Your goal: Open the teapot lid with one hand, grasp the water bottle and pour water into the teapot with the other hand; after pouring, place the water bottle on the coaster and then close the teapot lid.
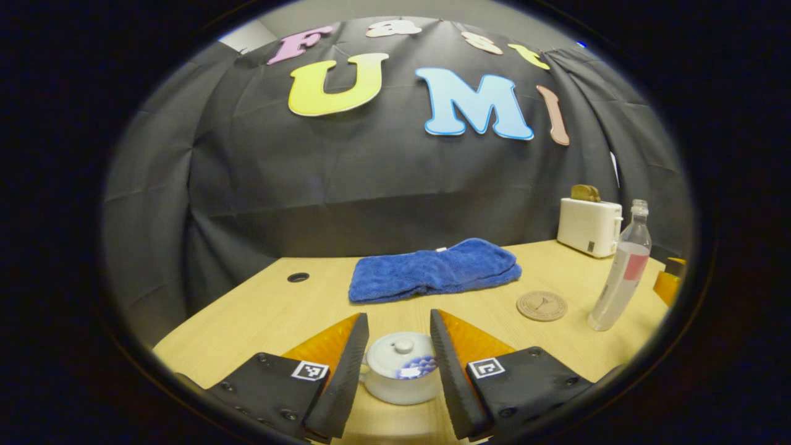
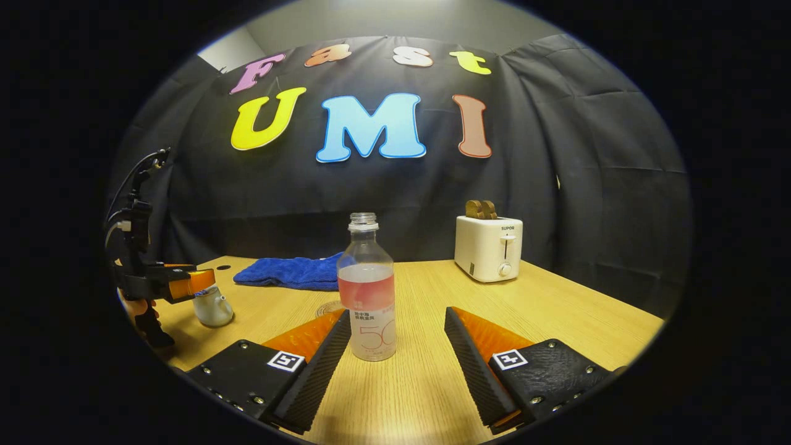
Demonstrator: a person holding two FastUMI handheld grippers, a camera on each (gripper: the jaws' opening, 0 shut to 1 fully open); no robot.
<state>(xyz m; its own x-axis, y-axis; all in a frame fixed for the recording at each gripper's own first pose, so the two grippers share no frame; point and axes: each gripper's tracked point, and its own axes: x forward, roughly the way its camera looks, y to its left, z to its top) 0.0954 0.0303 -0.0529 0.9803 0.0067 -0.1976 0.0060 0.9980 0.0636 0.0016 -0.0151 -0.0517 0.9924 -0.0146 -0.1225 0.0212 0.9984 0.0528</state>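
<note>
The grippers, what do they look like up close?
Each gripper, left and right, has two wedge-shaped fingers with ribbed inner faces, bolted to dark textured blocks that each carry a small square black-and-white marker. From the right gripper view, the left gripper has cables looping above it.

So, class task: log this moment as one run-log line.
left gripper: open over teapot | lid: on | right gripper: open beside bottle | coaster: bare
</note>
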